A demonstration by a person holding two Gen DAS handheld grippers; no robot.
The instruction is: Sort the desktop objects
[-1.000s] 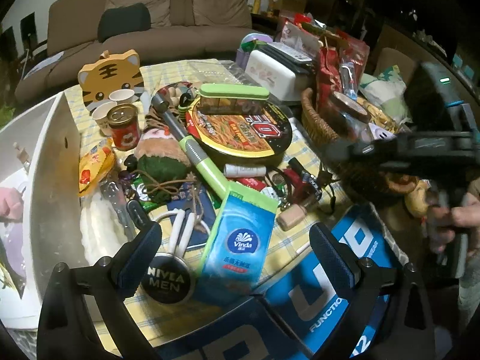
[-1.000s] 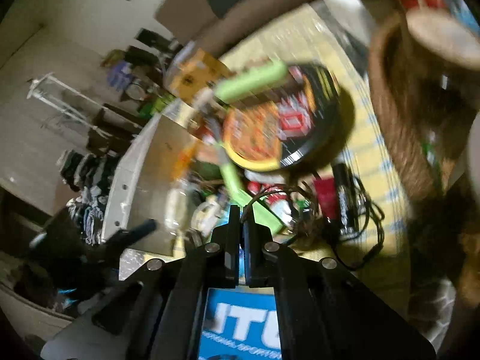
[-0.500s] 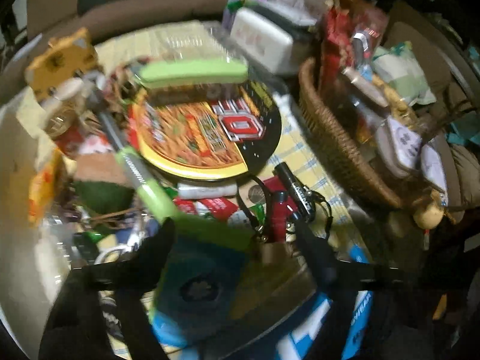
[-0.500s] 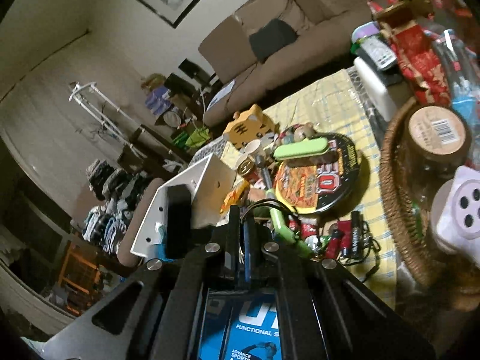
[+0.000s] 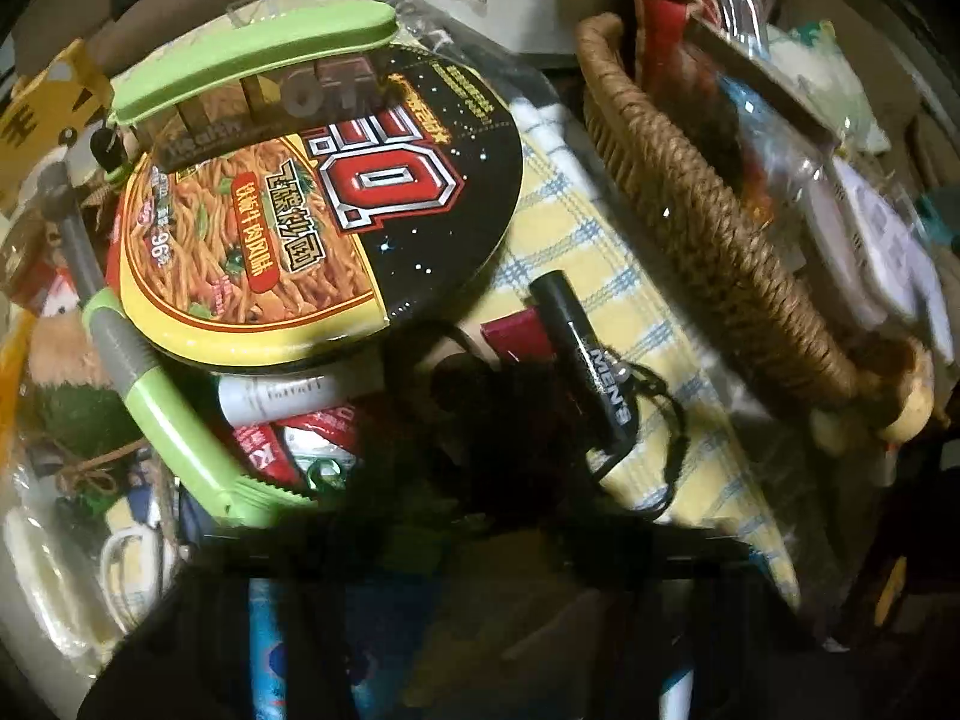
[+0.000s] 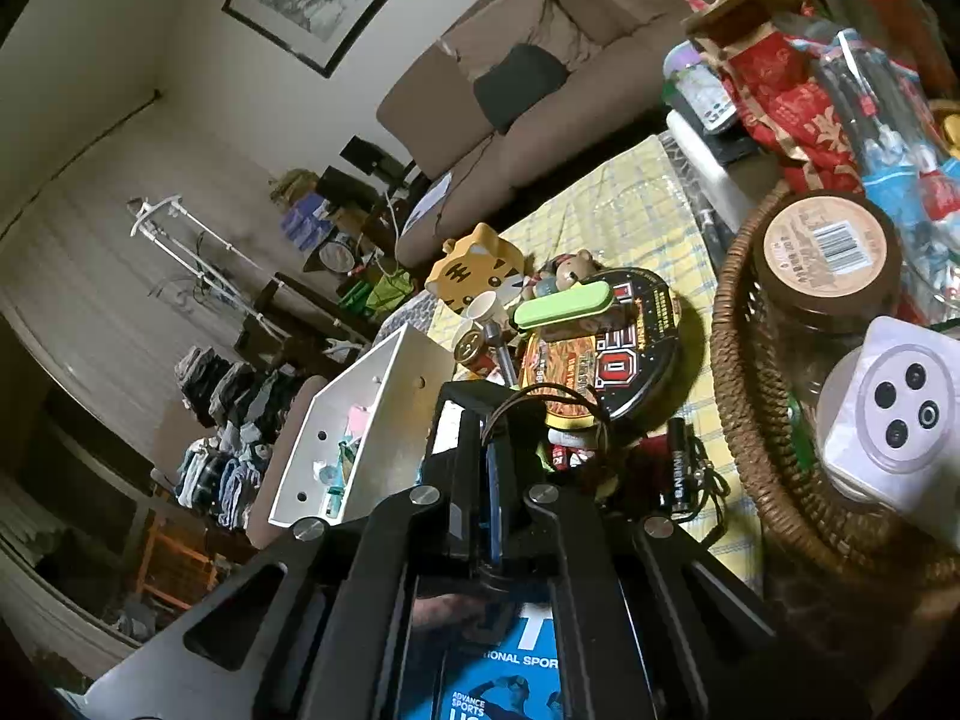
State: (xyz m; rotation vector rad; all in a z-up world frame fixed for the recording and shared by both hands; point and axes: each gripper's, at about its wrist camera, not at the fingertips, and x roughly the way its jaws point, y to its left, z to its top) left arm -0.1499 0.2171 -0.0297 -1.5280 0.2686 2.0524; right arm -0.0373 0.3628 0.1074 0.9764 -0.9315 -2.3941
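Left gripper (image 5: 480, 438): lower centre, jaws just closed, apparently on something dark; black tube (image 5: 585, 351) just right, lying diagonally.

Honestly not much room on this tabletop (image 5: 606, 252). The only bare strip I can see is the checked cloth running between the big noodle bowl (image 5: 318, 204) and the wicker basket (image 5: 708, 222), and a black tube (image 5: 591, 354) with a tangled cord lies across the near end of it. Left of the bowl it's packed: a green-handled tool (image 5: 168, 420), packets, small bits. A white bin (image 6: 366, 420) walls off the far left side.
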